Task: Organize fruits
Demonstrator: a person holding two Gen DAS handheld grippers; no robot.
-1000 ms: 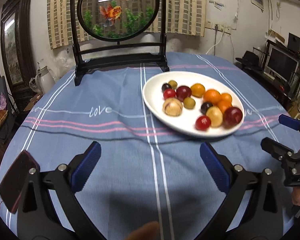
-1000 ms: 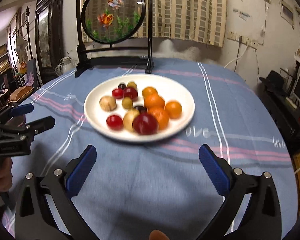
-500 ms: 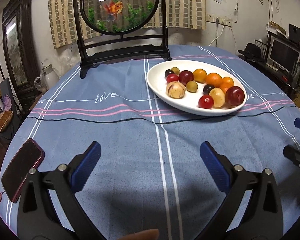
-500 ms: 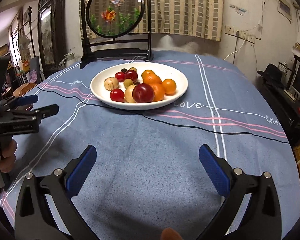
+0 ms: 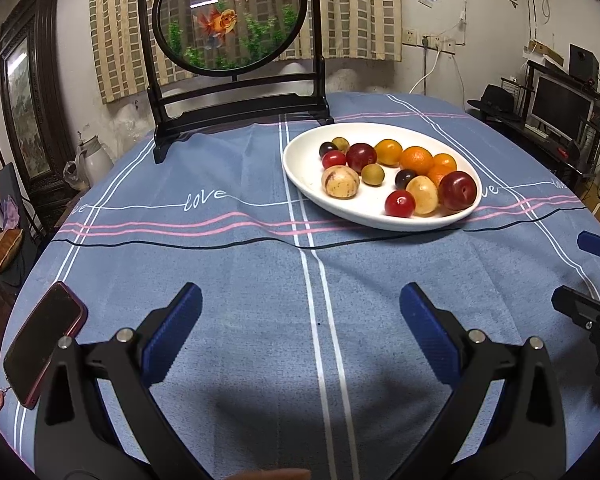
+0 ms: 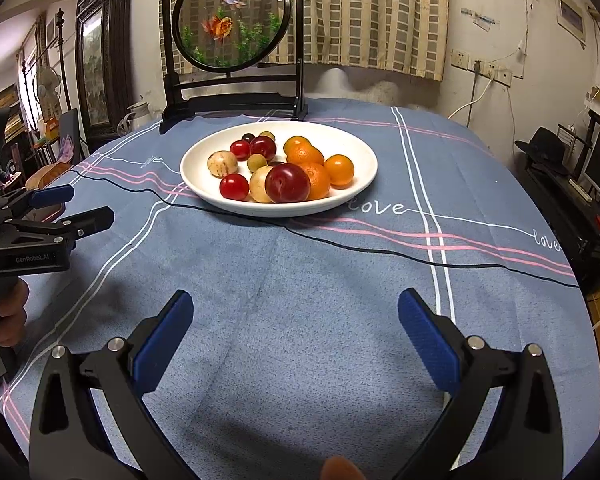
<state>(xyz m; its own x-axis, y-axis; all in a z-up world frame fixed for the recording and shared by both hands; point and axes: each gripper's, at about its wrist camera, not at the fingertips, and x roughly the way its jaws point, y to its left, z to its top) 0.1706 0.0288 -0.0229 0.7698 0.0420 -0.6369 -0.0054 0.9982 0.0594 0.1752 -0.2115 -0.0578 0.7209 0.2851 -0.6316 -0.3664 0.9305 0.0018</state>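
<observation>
White oval plate (image 5: 300, 168) of fruit runs lengthwise left-right; both grippers (image 5: 300, 320) (image 6: 296, 324) spread wide, empty; phone (image 5: 40, 344) only in left view.

Fruits (image 5: 396, 178) on plate (image 5: 300, 160), before screen (image 5: 232, 16).

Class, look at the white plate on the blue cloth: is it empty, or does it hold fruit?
It holds fruit. The white plate carries a cluster of small round fruits, among them a dark red plum and an orange, with bare rim around them.
</observation>
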